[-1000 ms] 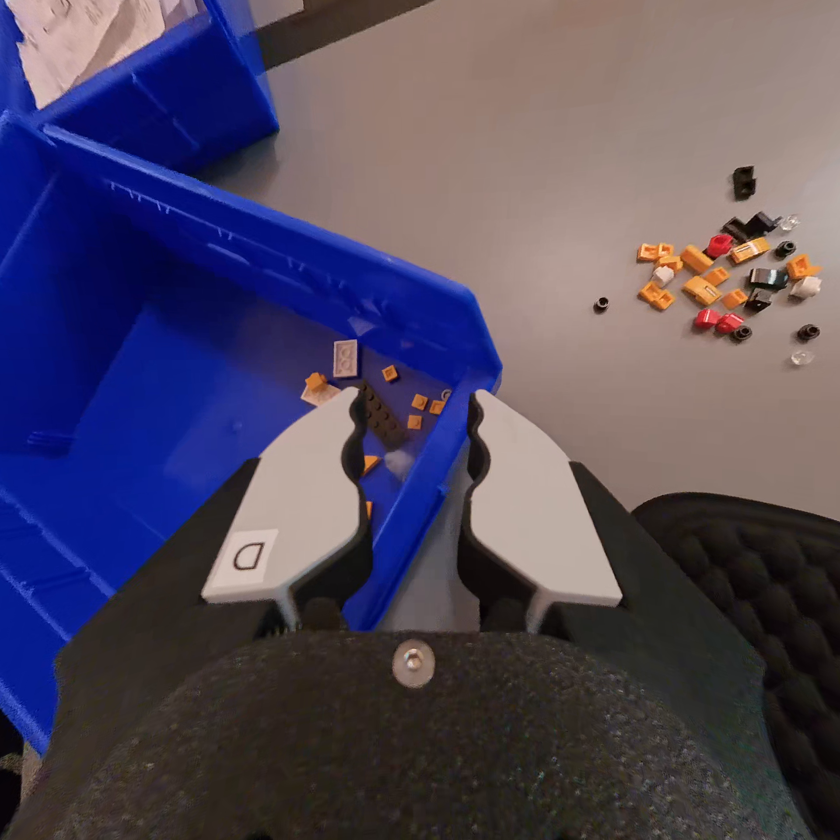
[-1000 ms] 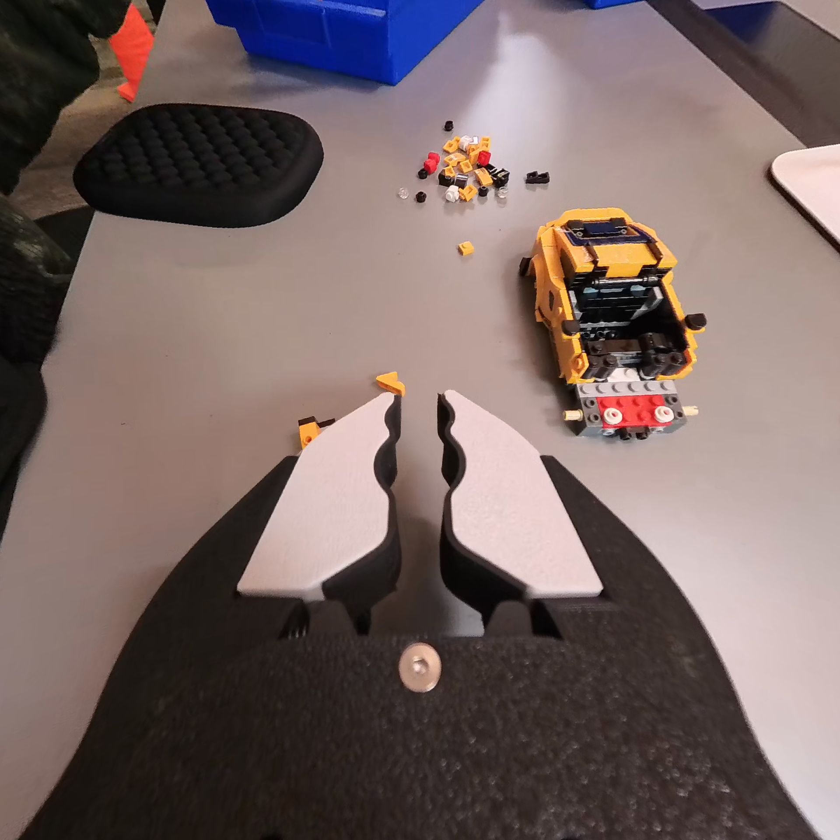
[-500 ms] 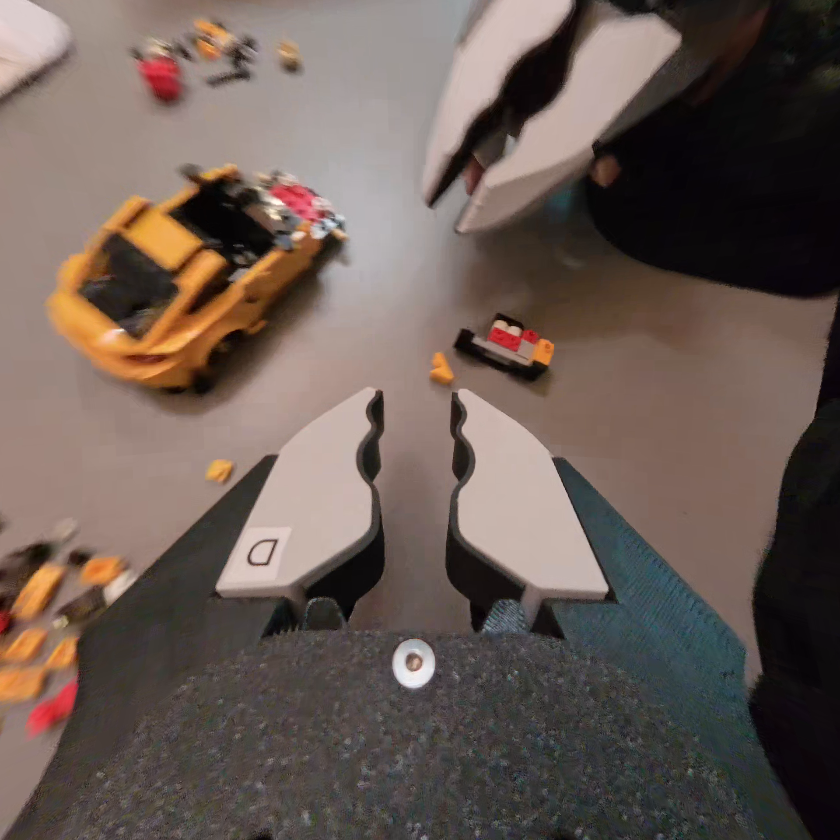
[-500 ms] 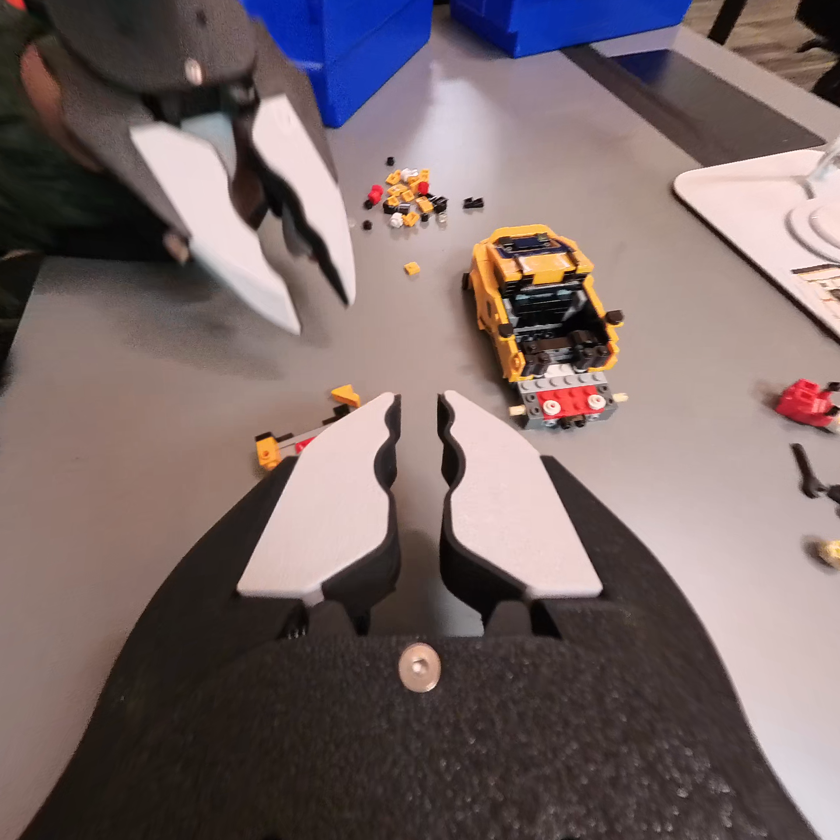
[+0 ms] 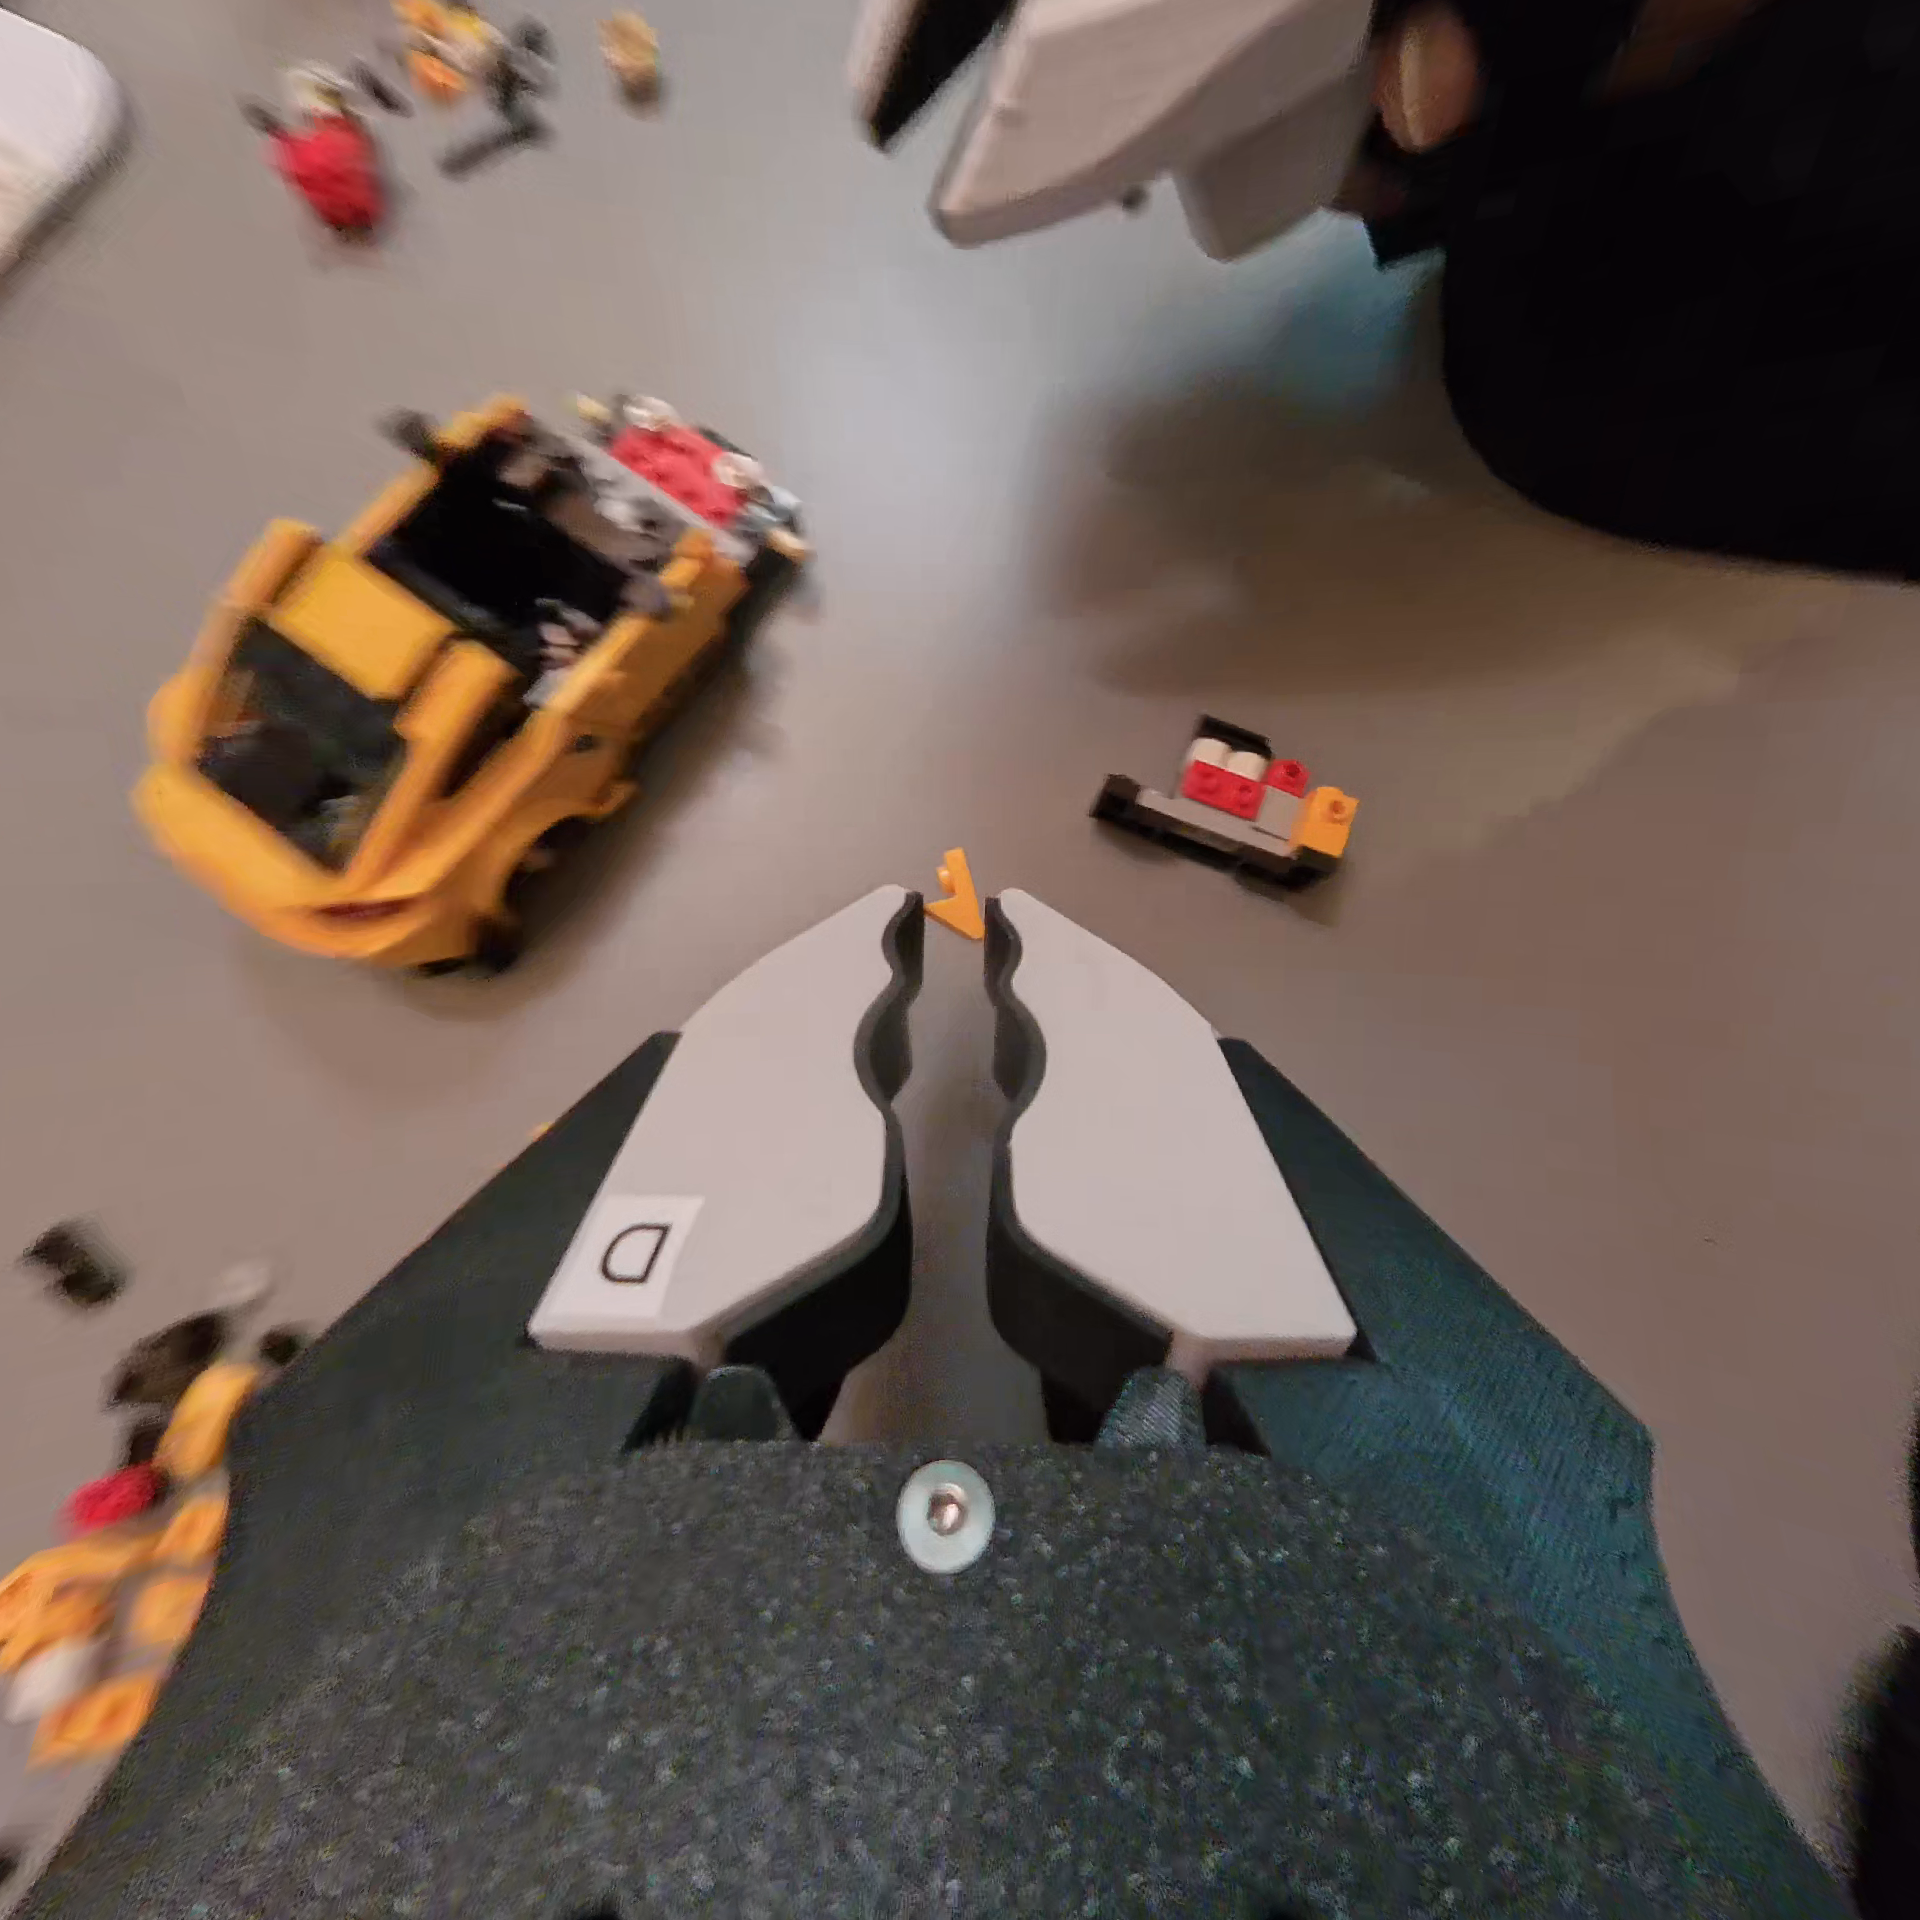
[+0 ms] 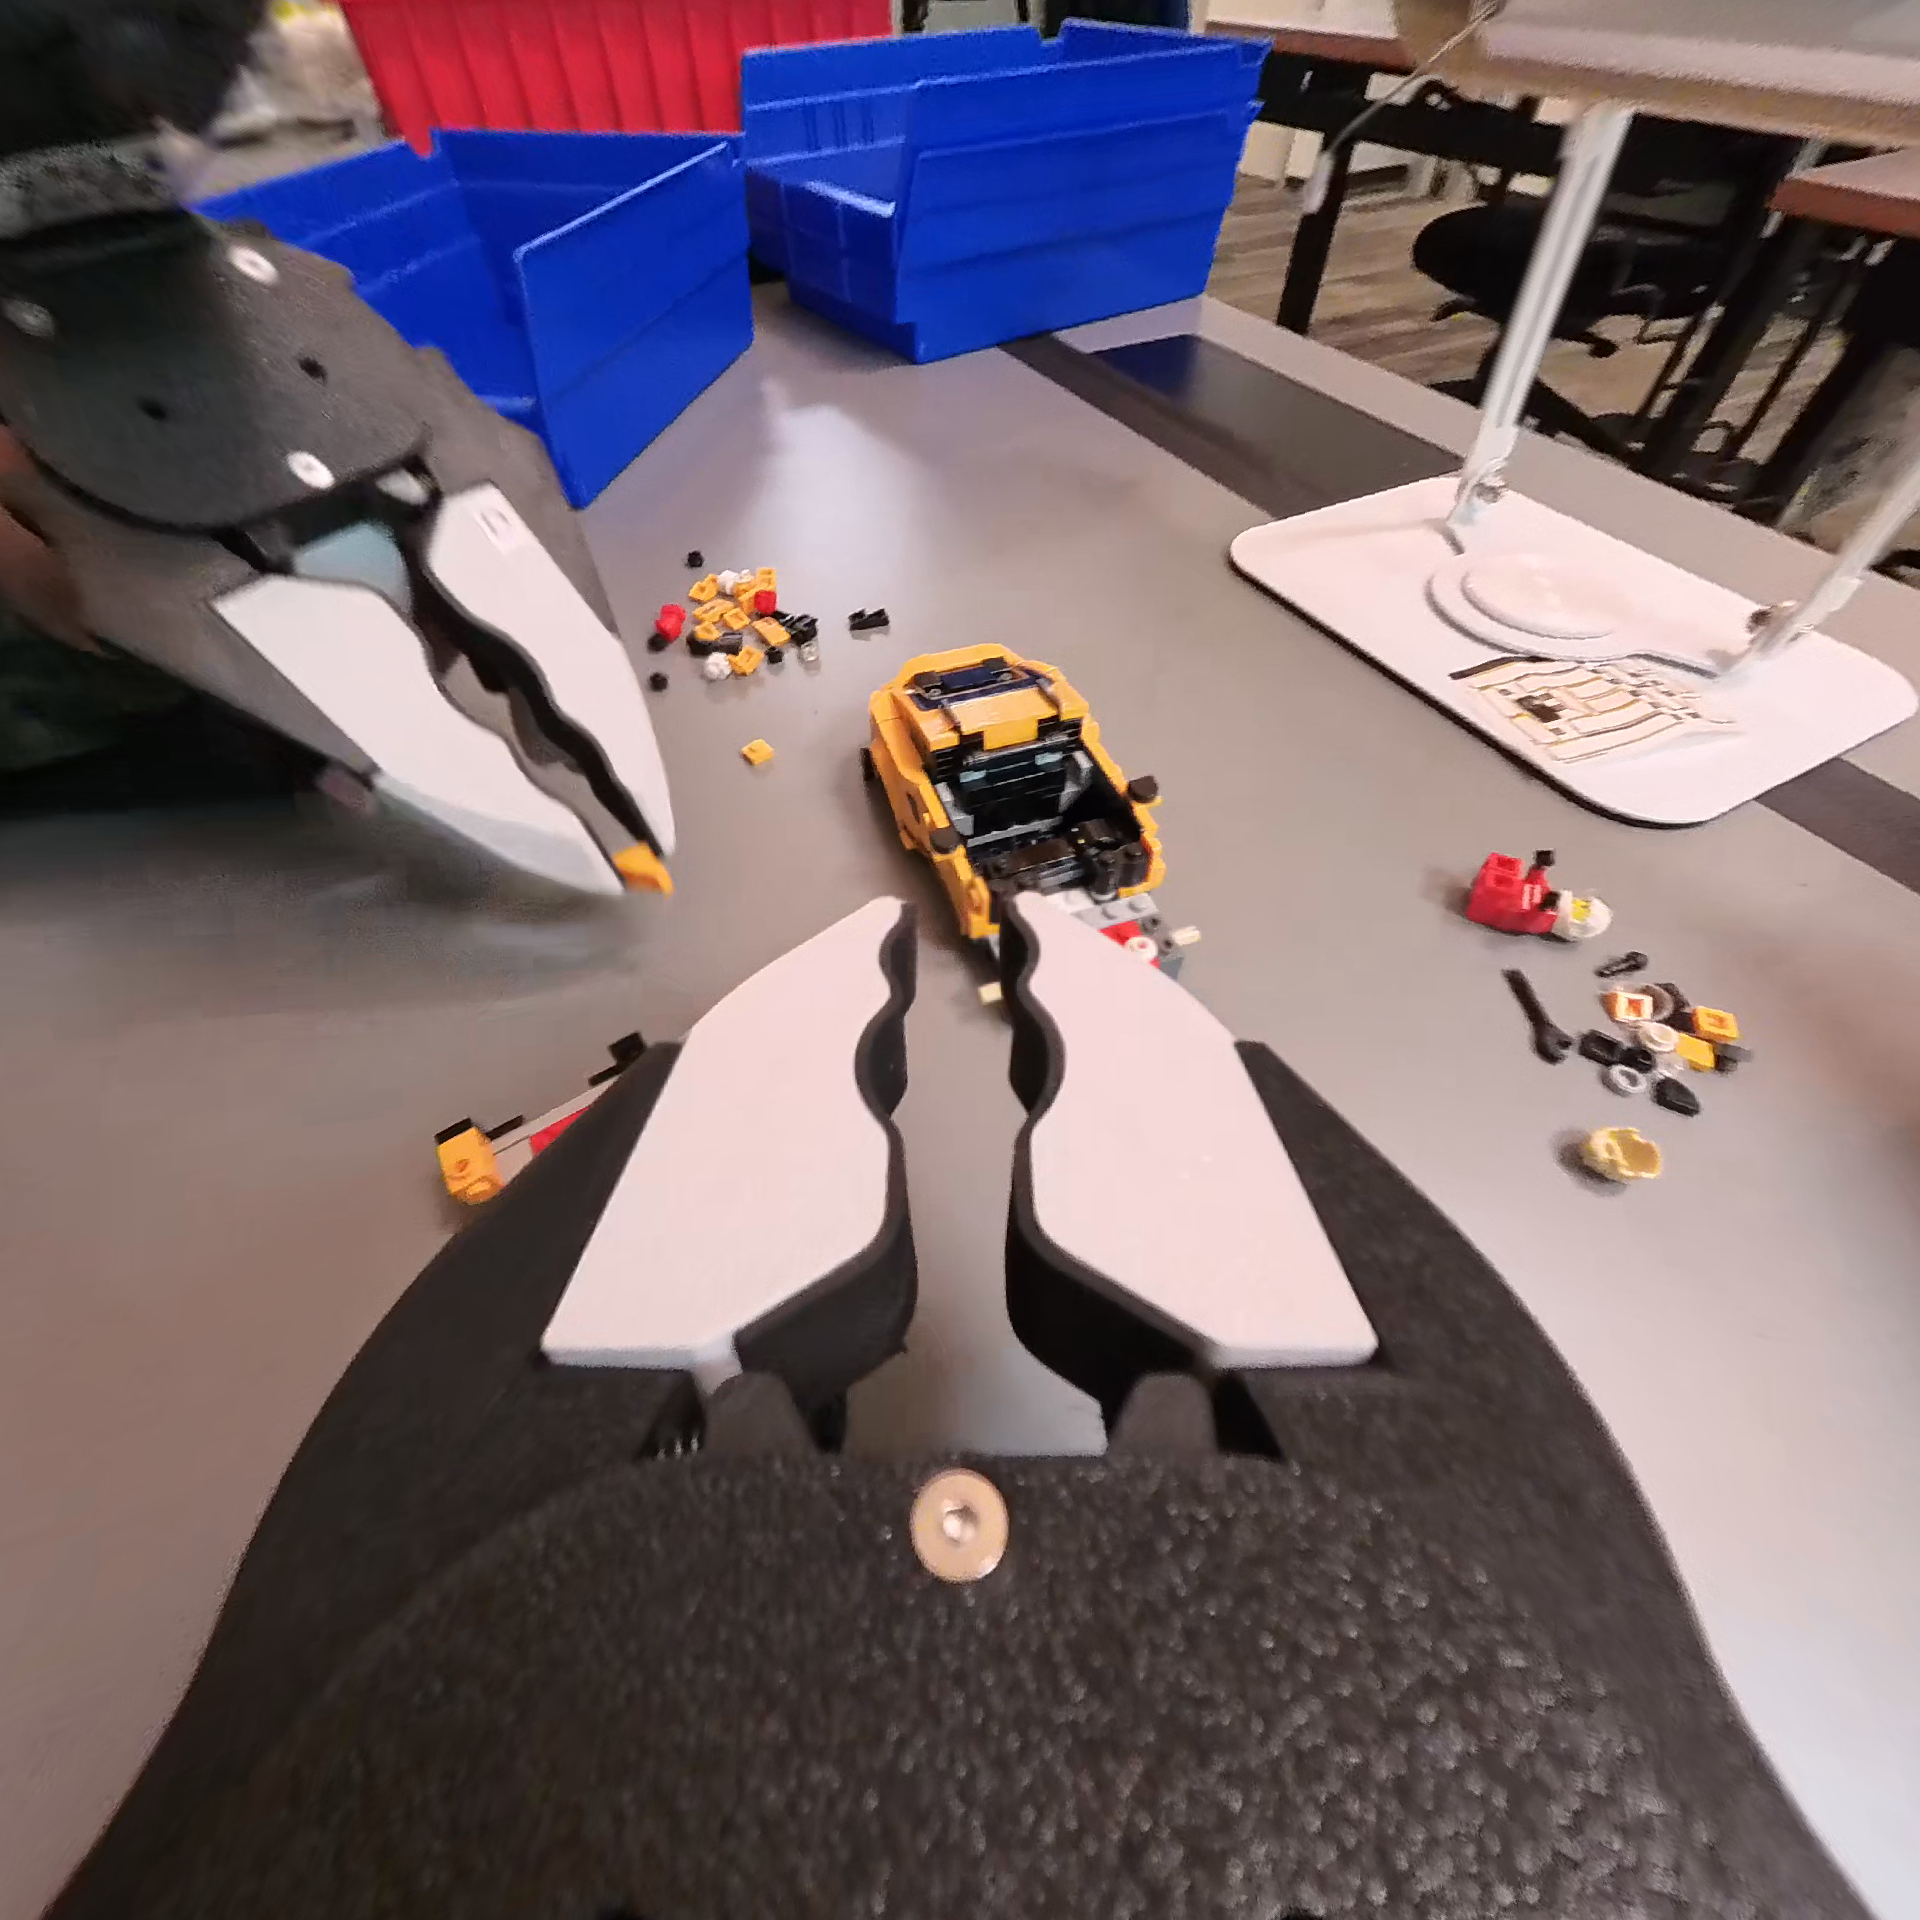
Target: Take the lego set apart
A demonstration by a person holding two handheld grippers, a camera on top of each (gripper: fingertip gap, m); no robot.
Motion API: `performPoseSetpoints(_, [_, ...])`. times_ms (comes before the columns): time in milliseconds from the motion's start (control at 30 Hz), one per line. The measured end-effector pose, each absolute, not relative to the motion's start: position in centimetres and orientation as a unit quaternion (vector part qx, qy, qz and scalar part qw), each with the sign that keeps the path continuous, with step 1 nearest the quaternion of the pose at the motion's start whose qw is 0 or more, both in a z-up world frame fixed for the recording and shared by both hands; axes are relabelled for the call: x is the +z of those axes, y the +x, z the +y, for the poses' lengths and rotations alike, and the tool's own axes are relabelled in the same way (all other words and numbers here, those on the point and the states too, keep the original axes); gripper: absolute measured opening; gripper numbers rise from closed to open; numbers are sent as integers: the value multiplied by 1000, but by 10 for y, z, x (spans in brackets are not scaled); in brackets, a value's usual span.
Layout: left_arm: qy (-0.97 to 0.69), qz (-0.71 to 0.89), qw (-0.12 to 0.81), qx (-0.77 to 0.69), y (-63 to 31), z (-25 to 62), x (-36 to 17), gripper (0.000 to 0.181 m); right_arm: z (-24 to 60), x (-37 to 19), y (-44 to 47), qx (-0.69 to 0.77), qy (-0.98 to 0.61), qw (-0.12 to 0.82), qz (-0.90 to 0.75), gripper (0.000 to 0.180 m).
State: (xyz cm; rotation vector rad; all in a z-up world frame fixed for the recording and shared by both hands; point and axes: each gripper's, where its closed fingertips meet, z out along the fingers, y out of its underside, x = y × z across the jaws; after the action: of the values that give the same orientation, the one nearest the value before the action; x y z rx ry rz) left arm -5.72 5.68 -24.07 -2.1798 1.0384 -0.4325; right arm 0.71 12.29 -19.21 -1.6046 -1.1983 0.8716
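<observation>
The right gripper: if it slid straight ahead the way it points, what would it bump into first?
Most likely the yellow toy car. The right gripper points at its open rear end, where grey and red bricks stick out just beyond the jaws; how much table lies between is hard to judge.

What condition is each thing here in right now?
left gripper: nearly shut around small orange piece
right gripper: open, empty
yellow car: partly dismantled, roof off
small subassembly: detached, lying on table
blue bins: upright

Office or lab workroom, grey table point(image 6: 1039, 520), blue storage bins point(image 6: 997, 197), office chair point(image 6: 1538, 249) behind
</observation>
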Motion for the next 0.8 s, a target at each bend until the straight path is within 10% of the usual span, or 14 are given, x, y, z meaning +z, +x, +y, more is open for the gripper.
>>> performPoseSetpoints(333, [-818,196,540,-9,-219,69,-133,11,158,-170,30,340,-668,532,-394,14])
performPoseSetpoints(800, [-834,68,519,175,-364,17,-108,11,156,-164,30,320,-654,557,-399,0])
